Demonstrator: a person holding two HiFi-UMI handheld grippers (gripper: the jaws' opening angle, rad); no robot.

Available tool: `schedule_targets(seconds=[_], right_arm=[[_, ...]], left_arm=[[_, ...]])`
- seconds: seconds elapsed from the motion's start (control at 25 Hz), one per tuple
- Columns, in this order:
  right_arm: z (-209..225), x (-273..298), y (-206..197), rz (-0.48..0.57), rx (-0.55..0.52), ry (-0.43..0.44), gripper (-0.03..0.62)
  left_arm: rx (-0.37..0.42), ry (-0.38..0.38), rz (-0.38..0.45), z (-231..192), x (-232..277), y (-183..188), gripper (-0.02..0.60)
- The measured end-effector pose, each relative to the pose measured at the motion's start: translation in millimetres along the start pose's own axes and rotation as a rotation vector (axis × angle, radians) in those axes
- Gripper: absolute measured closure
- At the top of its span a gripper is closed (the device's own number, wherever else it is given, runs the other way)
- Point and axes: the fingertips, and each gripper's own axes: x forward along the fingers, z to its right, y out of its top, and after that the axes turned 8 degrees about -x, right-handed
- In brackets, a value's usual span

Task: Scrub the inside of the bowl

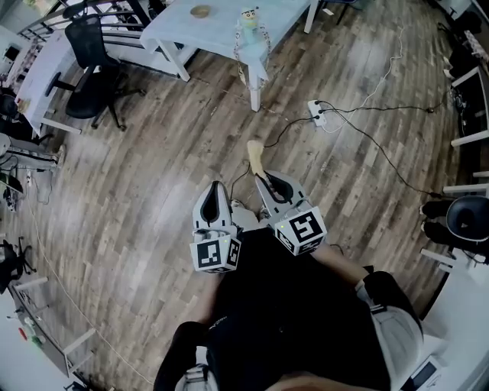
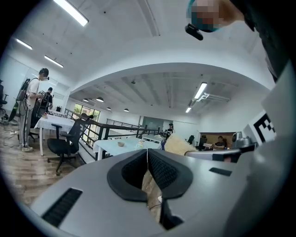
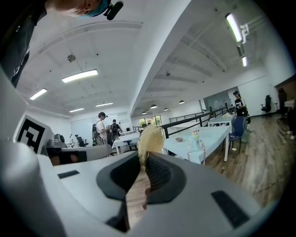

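While the person is standing on the wood floor (image 1: 153,191), both grippers are being held close to the body, at the lower centre of the head view. The left gripper (image 1: 215,186) is showing its jaws fully together, with nothing between them. The right gripper (image 1: 264,177), just beside it on the right, is clamping the near end of a yellow scrubber (image 1: 255,155), which is sticking out past the jaws toward the top of the frame. In the right gripper view its fluffy end (image 3: 149,141) is rising above the jaw tips at the centre.

Further up in the head view, a white power strip (image 1: 316,111) is lying on the floor, with cables running off to the right. At the top of the frame a pale table (image 1: 176,30) is standing well apart from both grippers. The bowl (image 1: 200,11) is sitting on it near the top edge, and a small bottle (image 1: 248,23) is standing to its right. A black chair (image 1: 92,69) is standing at the upper left. Far back, left of centre in the right gripper view, two people (image 3: 101,127) are standing.
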Motion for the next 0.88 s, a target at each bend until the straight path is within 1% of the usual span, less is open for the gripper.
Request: schedule_targets(seconds=[0.28, 0.52, 0.64, 0.88], right_arm=[[2.6, 6.7, -2.1, -0.004, 0.005, 0.032, 0.553], [-0.5, 12.3, 3.8, 0.005, 0.011, 0.059, 0.553], [6.3, 12.3, 4.2, 0.009, 0.037, 0.056, 0.552], [17.4, 29.0, 2.1, 0.004, 0.034, 0.020, 0.551]], left_arm=[[0.014, 0.033, 0.000, -1.8, 1.8, -0.4, 0.566], [0.005, 0.062, -0.002, -8.9, 4.8, 4.9, 0.566], [0.003, 0.049, -0.002, -7.1, 15.7, 6.0, 0.566], [0.012, -0.009, -0.012, -8.1, 40.5, 5.6, 0.566]])
